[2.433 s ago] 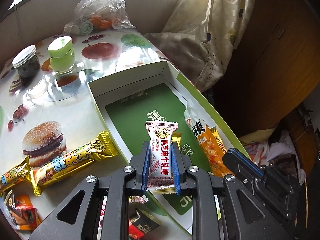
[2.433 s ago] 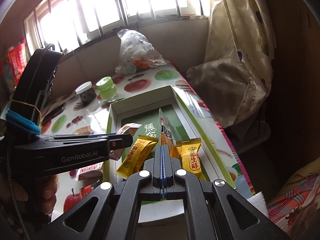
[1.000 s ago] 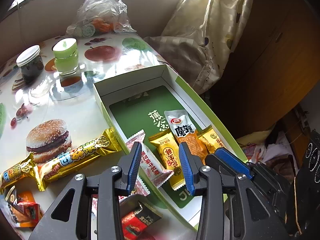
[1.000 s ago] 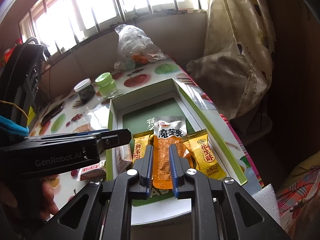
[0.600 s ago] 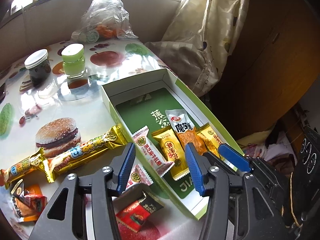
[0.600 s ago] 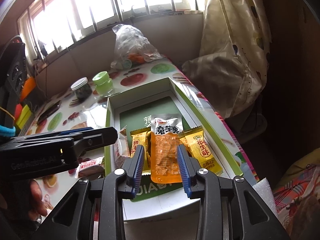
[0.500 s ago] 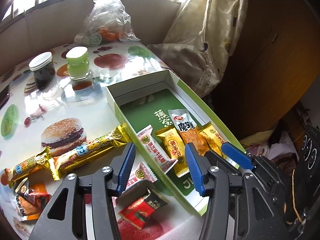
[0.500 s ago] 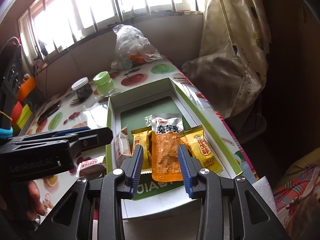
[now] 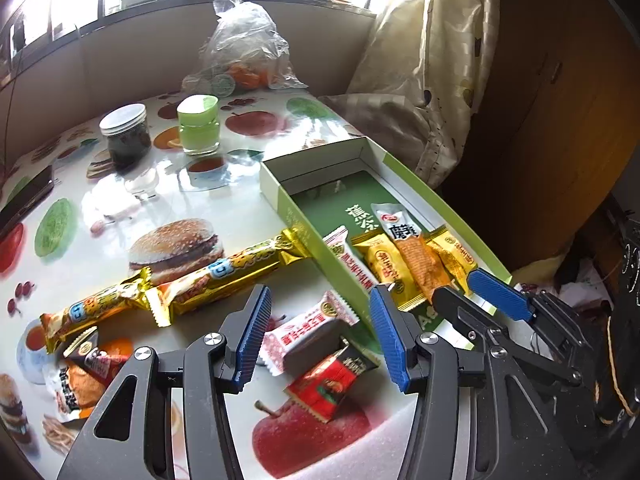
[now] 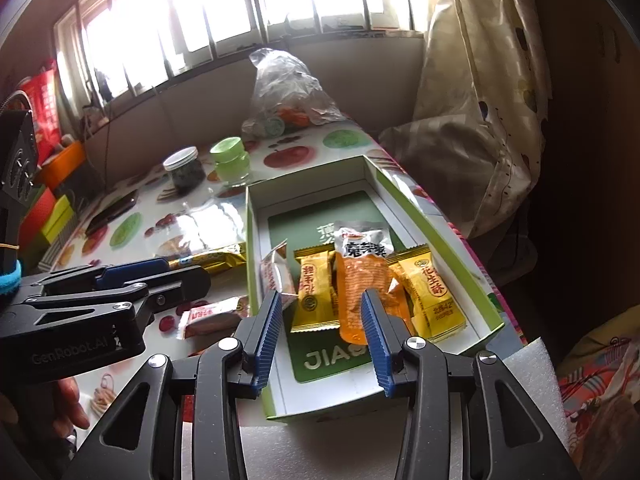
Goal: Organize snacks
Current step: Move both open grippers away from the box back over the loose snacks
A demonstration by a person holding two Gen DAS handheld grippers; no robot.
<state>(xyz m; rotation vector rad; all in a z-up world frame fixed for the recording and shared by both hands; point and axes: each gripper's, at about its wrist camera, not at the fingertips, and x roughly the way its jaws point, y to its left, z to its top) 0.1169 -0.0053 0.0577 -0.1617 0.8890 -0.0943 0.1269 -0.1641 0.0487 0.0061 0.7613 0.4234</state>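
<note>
Left wrist view: the left gripper (image 9: 320,336) hovers with its jaws apart and empty above a pink-and-white candy (image 9: 310,326) and a red packet (image 9: 330,380) on the fruit-print table (image 9: 248,216), with two gold bars (image 9: 188,284) lying beyond them, one end against the box's wall. Right wrist view: the right gripper (image 10: 325,334) has its jaws opening, gripping nothing, over the near end of the green box (image 10: 464,264), where the orange pouch (image 10: 364,280) lies free among yellow packets (image 10: 314,296). Farther back stand a dark jar (image 10: 184,170), a green-lidded jar (image 10: 230,160) and a clear plastic bag (image 10: 288,92) below the window.
</note>
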